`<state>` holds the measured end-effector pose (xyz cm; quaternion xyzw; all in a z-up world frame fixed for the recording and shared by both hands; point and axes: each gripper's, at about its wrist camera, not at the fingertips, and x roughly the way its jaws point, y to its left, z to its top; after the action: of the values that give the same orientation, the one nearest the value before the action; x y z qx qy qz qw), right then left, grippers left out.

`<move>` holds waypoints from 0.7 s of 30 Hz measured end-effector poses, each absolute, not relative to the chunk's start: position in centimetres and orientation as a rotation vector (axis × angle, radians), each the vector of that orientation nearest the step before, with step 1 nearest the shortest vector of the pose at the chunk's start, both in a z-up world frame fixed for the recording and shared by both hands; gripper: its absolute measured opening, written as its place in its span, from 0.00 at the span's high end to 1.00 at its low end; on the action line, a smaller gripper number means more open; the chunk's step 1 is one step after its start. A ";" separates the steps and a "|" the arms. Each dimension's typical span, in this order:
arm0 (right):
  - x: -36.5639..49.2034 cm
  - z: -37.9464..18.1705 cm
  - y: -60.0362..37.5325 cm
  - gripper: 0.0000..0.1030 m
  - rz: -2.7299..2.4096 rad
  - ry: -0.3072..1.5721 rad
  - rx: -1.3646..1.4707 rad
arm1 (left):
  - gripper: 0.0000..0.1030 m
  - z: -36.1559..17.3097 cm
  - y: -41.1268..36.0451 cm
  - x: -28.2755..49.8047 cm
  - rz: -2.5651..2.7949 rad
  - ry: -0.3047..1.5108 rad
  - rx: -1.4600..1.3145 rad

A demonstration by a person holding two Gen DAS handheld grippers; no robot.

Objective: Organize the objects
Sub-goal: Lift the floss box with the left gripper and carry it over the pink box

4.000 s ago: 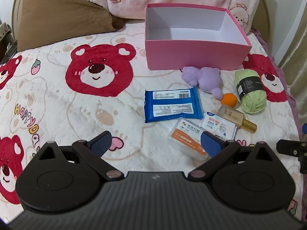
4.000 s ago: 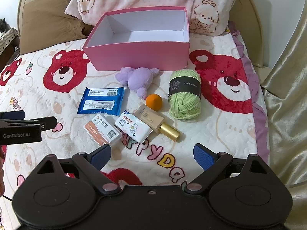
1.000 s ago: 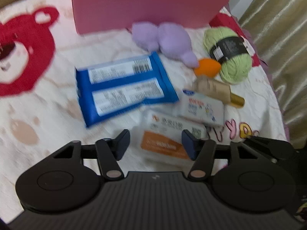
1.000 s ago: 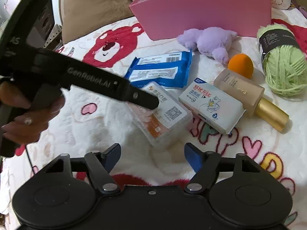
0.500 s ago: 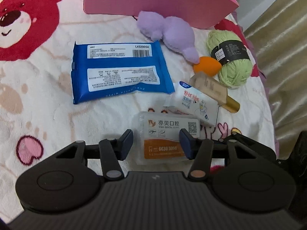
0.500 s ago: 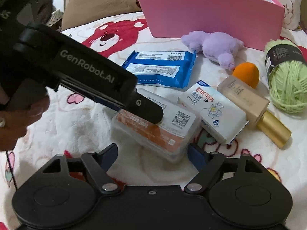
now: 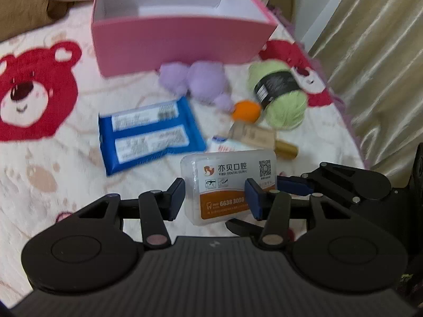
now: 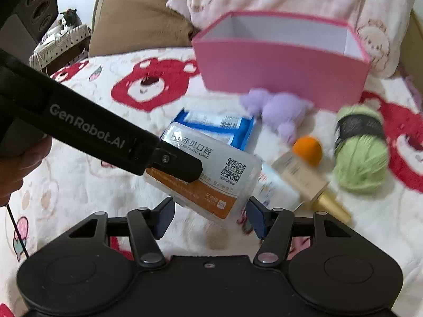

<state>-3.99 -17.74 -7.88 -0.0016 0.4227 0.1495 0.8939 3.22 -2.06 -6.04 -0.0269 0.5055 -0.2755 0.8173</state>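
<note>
My left gripper point(image 7: 215, 196) is shut on a clear plastic dental floss box point(image 7: 228, 185) with an orange label and holds it lifted off the bed. The box also shows in the right wrist view point(image 8: 211, 171), tilted, with the left gripper's finger across it. My right gripper point(image 8: 210, 215) is partly closed just below and around the box's lower edge; whether it touches it I cannot tell. The open pink box point(image 7: 182, 34) stands at the back, empty inside as far as I see.
On the bear-print bedspread lie a blue wipes pack point(image 7: 150, 134), a purple plush point(image 7: 195, 82), an orange sponge point(image 7: 246, 111), green yarn point(image 7: 283, 100), a foundation bottle point(image 8: 309, 182) and a white tissue pack point(image 8: 275, 189). Pillows are behind, a curtain at the right.
The left gripper closed on the floss box and lifted it off the bed toward the pink box. The right gripper moved in under the box and narrowed its fingers.
</note>
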 end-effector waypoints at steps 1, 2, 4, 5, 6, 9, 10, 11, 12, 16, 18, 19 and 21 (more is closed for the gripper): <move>-3.9 -7.3 -18.0 0.37 0.307 0.866 -0.004 | 0.53 -5.4 -2.2 3.4 -0.589 1.069 -0.058; -3.7 -6.8 -18.2 0.37 0.306 0.856 0.001 | 0.53 -4.6 -2.4 3.6 -0.591 1.056 -0.056; -3.0 -5.6 -18.6 0.37 0.305 0.839 0.004 | 0.53 -3.0 -2.8 3.8 -0.595 1.037 -0.044; -2.8 -4.8 -18.8 0.37 0.302 0.830 -0.001 | 0.53 -2.1 -3.0 4.0 -0.598 1.026 -0.033; -2.5 -4.0 -18.9 0.37 0.300 0.822 -0.011 | 0.53 -1.1 -3.3 4.2 -0.601 1.015 -0.023; -1.5 -1.4 -19.4 0.37 0.303 0.808 -0.043 | 0.53 1.6 -3.9 5.0 -0.608 1.000 -0.005; -1.1 -0.5 -19.7 0.37 0.308 0.807 -0.045 | 0.53 2.4 -4.0 5.2 -0.609 0.996 -0.004; -0.9 0.3 -20.1 0.37 0.314 0.801 -0.046 | 0.53 3.3 -4.1 5.6 -0.610 0.990 -0.004; -0.5 1.2 -20.4 0.37 0.319 0.793 -0.051 | 0.53 4.4 -4.2 5.9 -0.610 0.982 -0.002; 1.3 4.4 -20.8 0.37 0.325 0.778 -0.098 | 0.53 7.6 -4.9 7.4 -0.601 0.960 0.003; 2.6 5.6 -21.0 0.37 0.330 0.780 -0.129 | 0.53 9.1 -5.4 8.7 -0.586 0.960 -0.001; 3.3 6.3 -21.0 0.38 0.333 0.786 -0.154 | 0.53 9.7 -5.5 9.4 -0.581 0.961 -0.006; 5.2 7.7 -21.4 0.38 0.333 0.805 -0.193 | 0.53 10.8 -6.0 11.2 -0.568 0.968 -0.031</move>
<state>5.16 -21.41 7.75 -0.0932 0.3894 0.1609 0.9021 11.19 -6.04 10.81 -0.0149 0.4591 -0.2695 0.8464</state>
